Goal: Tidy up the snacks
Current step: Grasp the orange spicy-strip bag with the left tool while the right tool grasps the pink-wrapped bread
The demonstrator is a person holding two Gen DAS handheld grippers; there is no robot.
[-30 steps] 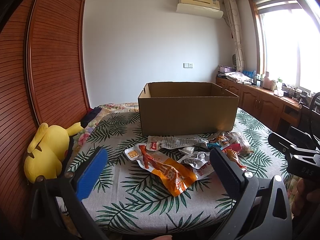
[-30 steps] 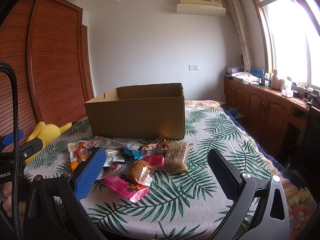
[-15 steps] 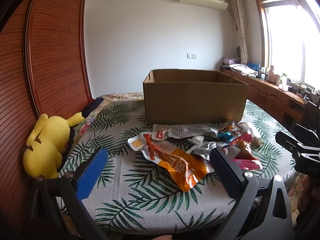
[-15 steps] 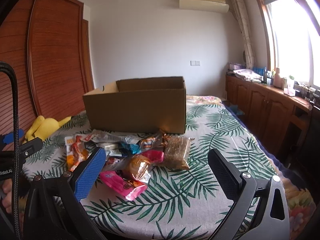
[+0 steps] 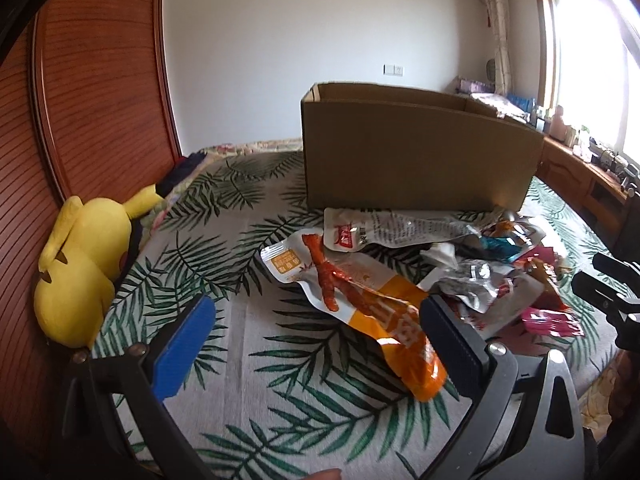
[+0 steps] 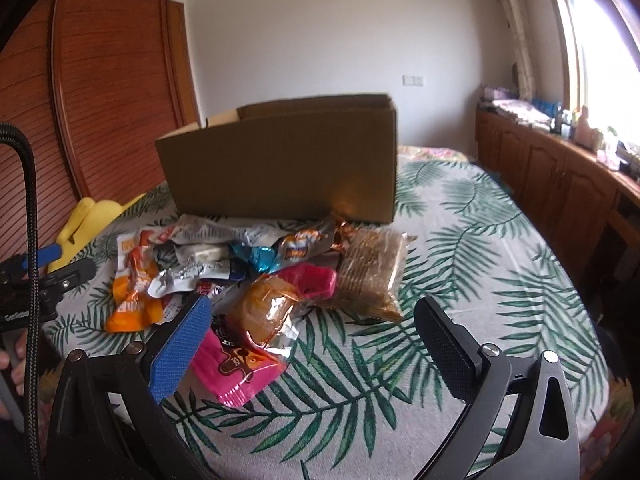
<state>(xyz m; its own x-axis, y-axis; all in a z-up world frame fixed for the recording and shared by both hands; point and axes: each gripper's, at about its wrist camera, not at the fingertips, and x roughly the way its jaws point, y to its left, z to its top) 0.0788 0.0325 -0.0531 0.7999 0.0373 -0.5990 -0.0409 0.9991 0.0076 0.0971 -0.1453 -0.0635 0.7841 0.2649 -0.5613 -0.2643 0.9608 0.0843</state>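
A yellow plush toy (image 5: 80, 264) lies at the far left edge of the leaf-print cloth (image 5: 248, 368). The left gripper (image 5: 316, 332) hovers with fingers spread wide, holding nothing, its right finger (image 5: 448, 336) over the orange snack packet (image 5: 384, 316). Behind the snack pile (image 6: 256, 276) stands the open cardboard box (image 6: 288, 168). The right gripper (image 6: 316, 340) is likewise spread wide and empty, its blue pad (image 6: 180, 348) overlapping the pink wrapper (image 6: 236, 364) in view.

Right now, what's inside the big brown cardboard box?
Only the brown cardboard box's bare inner walls near the rim show; its floor is hidden by the front wall, so any contents cannot be seen.
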